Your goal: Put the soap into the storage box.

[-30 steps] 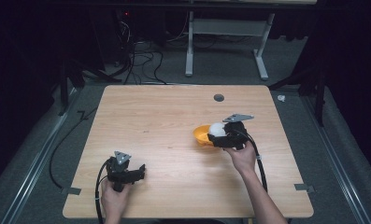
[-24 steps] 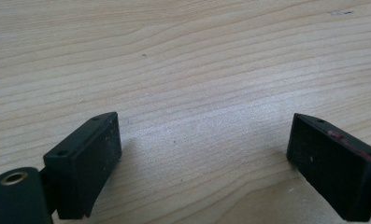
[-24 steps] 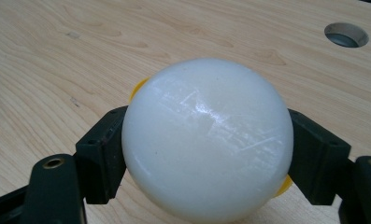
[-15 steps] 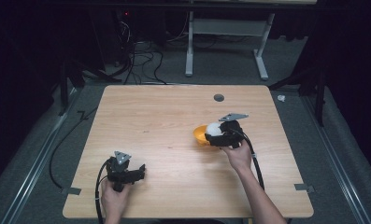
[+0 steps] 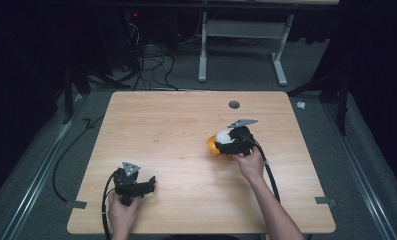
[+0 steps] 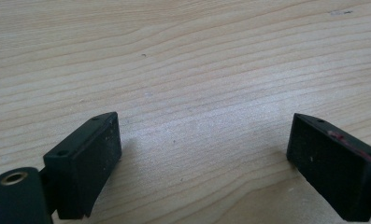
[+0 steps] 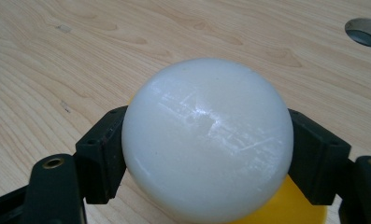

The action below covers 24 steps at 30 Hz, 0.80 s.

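White ball (image 7: 207, 140) sits clamped between the right gripper's (image 5: 225, 143) jaws, right of the table's (image 5: 176, 130) middle. The right gripper view shows the jaws pressing both its sides, with a yellow bowl (image 7: 286, 207) beneath it; from the high view the bowl (image 5: 212, 145) is an orange-yellow sliver beside the gripper. The left gripper (image 6: 204, 154) rests near the front edge, jaws spread wide over bare wood.

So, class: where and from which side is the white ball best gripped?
Grip the white ball across its widest part, one jaw on each side, as the right claw does now. It is round and smooth, so a grip off the middle would likely slip. Come level from the person's side, above the yellow piece under it.
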Tool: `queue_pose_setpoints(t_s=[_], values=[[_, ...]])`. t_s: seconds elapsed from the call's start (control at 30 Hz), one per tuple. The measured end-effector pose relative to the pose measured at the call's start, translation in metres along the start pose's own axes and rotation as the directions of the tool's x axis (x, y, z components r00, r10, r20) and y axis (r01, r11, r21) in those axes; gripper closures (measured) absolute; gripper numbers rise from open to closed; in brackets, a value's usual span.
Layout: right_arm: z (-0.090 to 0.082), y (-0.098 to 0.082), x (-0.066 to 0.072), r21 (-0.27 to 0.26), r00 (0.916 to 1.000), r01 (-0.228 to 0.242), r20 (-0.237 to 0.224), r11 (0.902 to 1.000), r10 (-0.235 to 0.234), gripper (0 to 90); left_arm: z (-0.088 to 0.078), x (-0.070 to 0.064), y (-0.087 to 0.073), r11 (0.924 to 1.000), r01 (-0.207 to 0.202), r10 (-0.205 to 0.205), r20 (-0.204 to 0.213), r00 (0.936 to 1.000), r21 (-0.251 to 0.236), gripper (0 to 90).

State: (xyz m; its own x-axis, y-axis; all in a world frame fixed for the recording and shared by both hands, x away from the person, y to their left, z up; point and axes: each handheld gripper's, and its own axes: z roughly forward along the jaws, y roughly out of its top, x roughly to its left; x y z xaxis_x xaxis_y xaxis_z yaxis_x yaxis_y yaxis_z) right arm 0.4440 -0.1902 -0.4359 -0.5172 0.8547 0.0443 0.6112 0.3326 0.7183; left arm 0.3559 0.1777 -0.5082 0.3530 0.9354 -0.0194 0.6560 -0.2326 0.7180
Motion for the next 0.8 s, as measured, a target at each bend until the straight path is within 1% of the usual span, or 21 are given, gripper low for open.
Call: queue_pose_setpoints(t_s=[0.2, 0.57, 0.8], values=[[0.008, -0.002, -0.003, 0.026, 1.0000, -0.009, 0.003, 0.9996, 0.009, 24.4, 0.000, 0.000, 0.000, 1.0000, 0.000, 0.000, 0.000, 1.0000, 0.000, 10.4], [0.015, -0.004, -0.008, 0.048, 0.9994, -0.034, 0.005, 0.9983, 0.034, 24.4, 0.000, 0.000, 0.000, 1.0000, 0.000, 0.000, 0.000, 1.0000, 0.000, 10.4], [0.019, -0.005, -0.009, 0.063, 0.9989, -0.047, 0.009, 0.9969, 0.047, 24.3, 0.000, 0.000, 0.000, 1.0000, 0.000, 0.000, 0.000, 1.0000, 0.000, 10.4]])
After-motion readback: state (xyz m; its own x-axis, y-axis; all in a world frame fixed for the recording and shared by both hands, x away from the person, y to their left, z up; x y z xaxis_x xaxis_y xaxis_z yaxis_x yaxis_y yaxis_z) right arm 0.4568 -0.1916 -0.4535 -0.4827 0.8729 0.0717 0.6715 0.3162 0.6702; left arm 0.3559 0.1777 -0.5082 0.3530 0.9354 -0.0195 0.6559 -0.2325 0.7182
